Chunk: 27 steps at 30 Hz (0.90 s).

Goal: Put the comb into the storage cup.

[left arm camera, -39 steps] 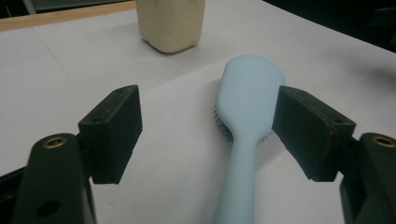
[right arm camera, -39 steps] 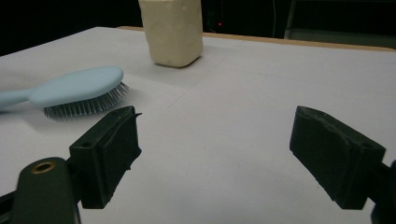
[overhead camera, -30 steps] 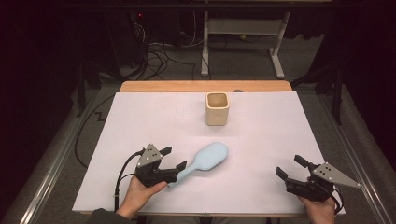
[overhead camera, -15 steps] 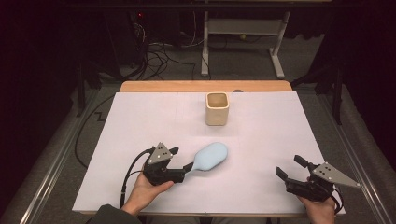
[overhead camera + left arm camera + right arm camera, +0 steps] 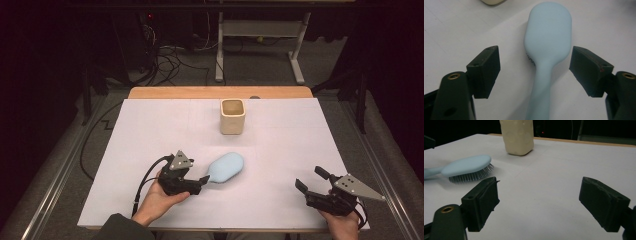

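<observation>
Hairbrush (image 5: 548,42), light stiff plastic, lies bristles-down near the cup (image 5: 233,116); left claw (image 5: 534,72) gapes wide astride its slim handle, gripping nothing.

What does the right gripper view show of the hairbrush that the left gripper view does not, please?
The right gripper view shows the hairbrush from the side, bristles down on the white table, and the side wall of the cream cup. The left gripper view shows the smooth back of the brush from above, with its handle running between the open left tool jaws, untouched. Both show the pale blue brush head and open black jaws.
</observation>
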Each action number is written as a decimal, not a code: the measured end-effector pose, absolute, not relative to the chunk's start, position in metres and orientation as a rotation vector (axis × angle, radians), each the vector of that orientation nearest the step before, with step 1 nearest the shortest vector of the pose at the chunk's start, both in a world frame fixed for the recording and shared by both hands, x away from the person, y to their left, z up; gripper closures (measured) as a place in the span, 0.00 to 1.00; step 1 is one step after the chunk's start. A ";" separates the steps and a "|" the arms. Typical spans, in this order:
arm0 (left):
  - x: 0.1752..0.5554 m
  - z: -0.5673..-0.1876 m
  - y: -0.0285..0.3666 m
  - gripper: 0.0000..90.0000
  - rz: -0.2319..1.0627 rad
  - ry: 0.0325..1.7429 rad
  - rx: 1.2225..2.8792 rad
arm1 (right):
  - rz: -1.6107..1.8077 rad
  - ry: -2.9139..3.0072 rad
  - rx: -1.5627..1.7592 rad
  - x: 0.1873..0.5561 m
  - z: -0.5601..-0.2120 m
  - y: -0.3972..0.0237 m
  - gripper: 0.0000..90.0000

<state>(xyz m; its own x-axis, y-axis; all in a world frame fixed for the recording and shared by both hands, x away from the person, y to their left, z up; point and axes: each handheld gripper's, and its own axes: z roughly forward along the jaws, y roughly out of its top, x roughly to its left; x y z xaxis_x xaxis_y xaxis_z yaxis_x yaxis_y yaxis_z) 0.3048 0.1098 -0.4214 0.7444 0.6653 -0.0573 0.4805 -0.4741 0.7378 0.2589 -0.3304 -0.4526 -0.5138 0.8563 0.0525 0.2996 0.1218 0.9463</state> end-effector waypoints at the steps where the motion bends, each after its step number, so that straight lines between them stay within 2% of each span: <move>1: 0.306 -0.421 0.109 0.29 0.301 0.859 2.174 | 1.397 1.885 1.115 0.259 -0.453 -0.330 0.18; 11: 0.312 -0.424 0.100 0.28 0.248 0.893 2.282 | 1.396 1.884 1.114 0.259 -0.453 -0.330 0.19; 27: 0.320 -0.433 0.089 0.28 0.245 0.901 2.411 | 1.392 1.887 1.113 0.259 -0.453 -0.330 0.19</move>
